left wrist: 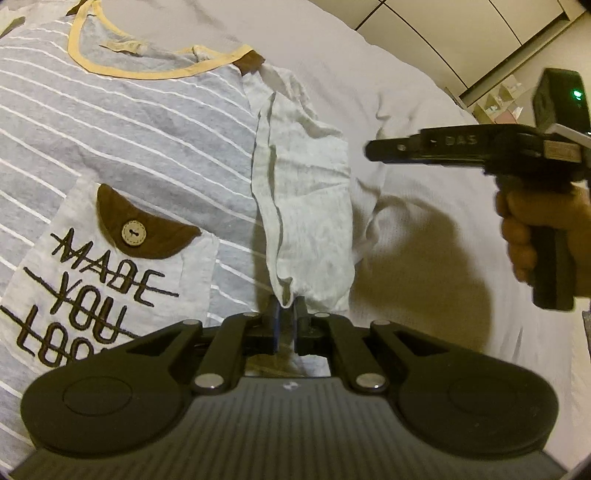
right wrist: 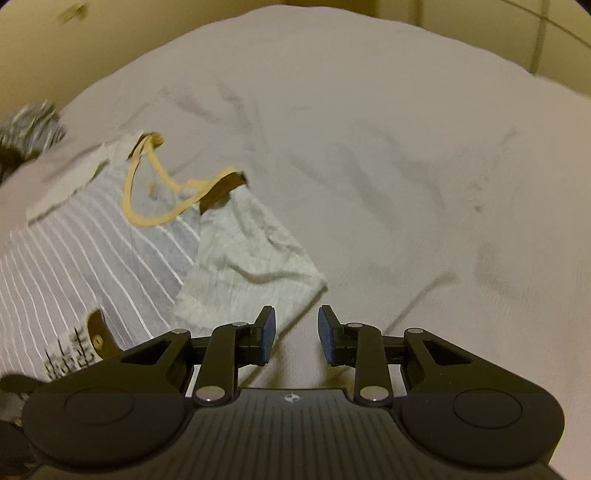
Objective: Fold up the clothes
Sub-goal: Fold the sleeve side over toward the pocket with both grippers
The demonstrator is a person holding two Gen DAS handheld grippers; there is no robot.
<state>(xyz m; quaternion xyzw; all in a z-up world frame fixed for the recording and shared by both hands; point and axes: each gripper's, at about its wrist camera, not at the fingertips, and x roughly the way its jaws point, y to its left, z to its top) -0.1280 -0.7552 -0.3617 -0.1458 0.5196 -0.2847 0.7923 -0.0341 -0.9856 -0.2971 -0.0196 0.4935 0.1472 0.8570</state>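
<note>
A white bed sheet (right wrist: 388, 155) covers nearly everything in both views, creased in shallow wrinkles and running up to a cream wall (right wrist: 33, 55) at the far side. In the left wrist view pale cabinet doors (left wrist: 461, 33) show beyond the bed's upper right edge.

On the sheet lies a grey T-shirt (left wrist: 129, 140) with thin white stripes, spread front-up on the left part of the bed. Its neckline (left wrist: 147, 70) is trimmed in yellow, with a small brown patch (left wrist: 251, 61) where the trim meets the shoulder. A pale chest pocket (left wrist: 110, 280) carries dark lettering, "MADE YOU" and a cut-off third line, each word struck through, under a brown flap (left wrist: 147, 229) with a round light button (left wrist: 133, 232).

The shirt's pale short sleeve (left wrist: 306, 206) is lifted off the sheet and drawn toward the left tool (left wrist: 286, 325), which pinches the sleeve's hem between its blue-padded fingers, pressed close together on the cloth.

The right tool (right wrist: 295, 332) hovers above bare sheet just beside the sleeve's lower edge; its fingers stand spread apart with nothing between them. In the left wrist view the same tool appears from the side at the right, gripped by a hand (left wrist: 532, 236) around its dark handle, with a small green light (left wrist: 576, 95) glowing on the unit mounted on top.
</note>
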